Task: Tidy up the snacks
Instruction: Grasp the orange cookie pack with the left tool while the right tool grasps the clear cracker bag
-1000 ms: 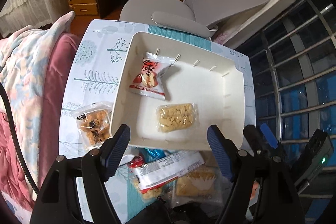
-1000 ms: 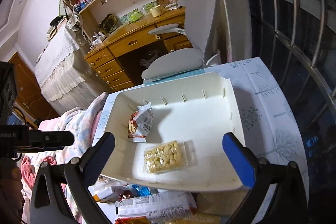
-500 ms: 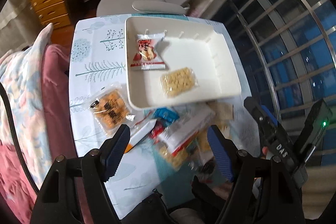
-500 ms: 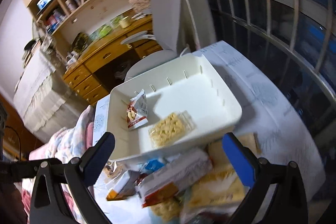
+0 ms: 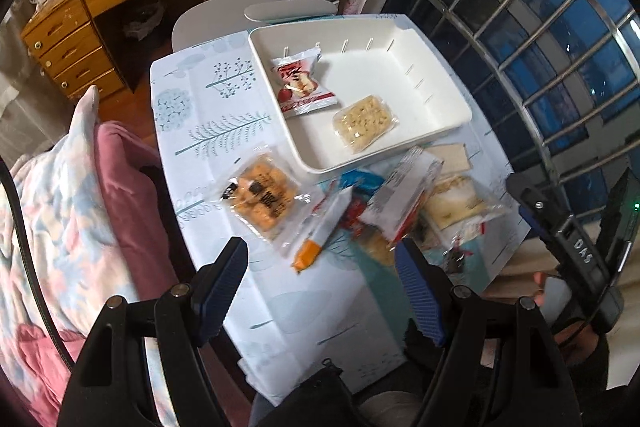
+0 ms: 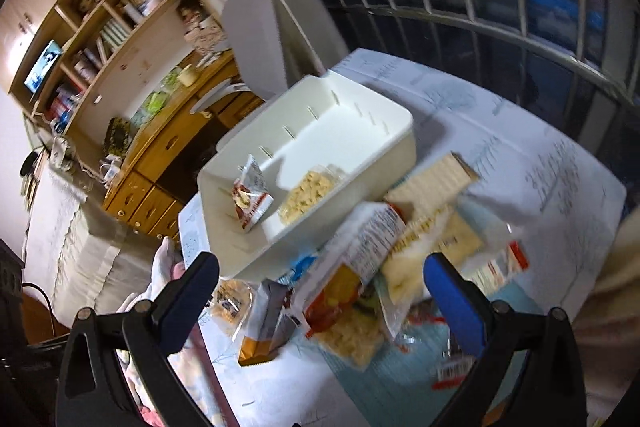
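While both jaws gape, left gripper and right gripper empty, snack pile at twelve o'clock.

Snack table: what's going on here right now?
A person holds two grippers above a pile of snack packets on a small table. The white tray already holds a red-and-white packet and a clear packet of pale puffs. The left gripper and right gripper are both open and empty.

Snack pile motion-blurred, packets overlapping; blue packet mostly buried beside tray
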Tool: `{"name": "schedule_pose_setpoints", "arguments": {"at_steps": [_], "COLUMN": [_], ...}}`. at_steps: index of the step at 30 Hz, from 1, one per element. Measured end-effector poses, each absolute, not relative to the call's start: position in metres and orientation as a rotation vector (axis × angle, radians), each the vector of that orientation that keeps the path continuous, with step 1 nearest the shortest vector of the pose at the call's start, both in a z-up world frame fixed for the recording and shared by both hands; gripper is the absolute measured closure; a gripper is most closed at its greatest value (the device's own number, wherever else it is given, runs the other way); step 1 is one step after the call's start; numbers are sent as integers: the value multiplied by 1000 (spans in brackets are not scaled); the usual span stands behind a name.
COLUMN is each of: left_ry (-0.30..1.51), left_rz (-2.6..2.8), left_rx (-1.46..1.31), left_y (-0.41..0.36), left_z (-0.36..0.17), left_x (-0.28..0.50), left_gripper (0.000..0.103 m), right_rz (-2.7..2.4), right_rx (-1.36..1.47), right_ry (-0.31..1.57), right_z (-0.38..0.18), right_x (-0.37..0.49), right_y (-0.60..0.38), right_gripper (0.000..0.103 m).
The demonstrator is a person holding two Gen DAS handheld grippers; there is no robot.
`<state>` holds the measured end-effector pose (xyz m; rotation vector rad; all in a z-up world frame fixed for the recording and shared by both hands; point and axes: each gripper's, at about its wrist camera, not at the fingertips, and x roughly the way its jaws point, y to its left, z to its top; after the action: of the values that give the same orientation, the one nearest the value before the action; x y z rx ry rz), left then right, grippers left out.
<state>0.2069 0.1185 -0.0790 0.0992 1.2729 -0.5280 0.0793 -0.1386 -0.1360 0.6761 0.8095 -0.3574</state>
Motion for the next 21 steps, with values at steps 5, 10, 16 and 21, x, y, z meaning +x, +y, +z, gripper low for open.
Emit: {"name": "schedule_pose_setpoints", "arguments": {"at_steps": [5,10,16,21], "left_ry": [1287,1327,1345,1359], "left_rz": [-521,-513,-521,-527], "left_rx": [153,200,259,310], "left_y": [129,138,136,128], "left_z": [-99,-129,-163,-190], "left_x": [213,223,238,254], "left_gripper": [28,28,28,27], "right_rz": [-394,-421,-437,-447], "right_rx": [737,834,965,1062], "right_ry": [853,887,954,994], "right_z": [-155,-175,-209,-236], "right_x": [68,62,53,50], "right_y": [-132,-132,-127,-125], "right_gripper": [0,0,0,2]}}
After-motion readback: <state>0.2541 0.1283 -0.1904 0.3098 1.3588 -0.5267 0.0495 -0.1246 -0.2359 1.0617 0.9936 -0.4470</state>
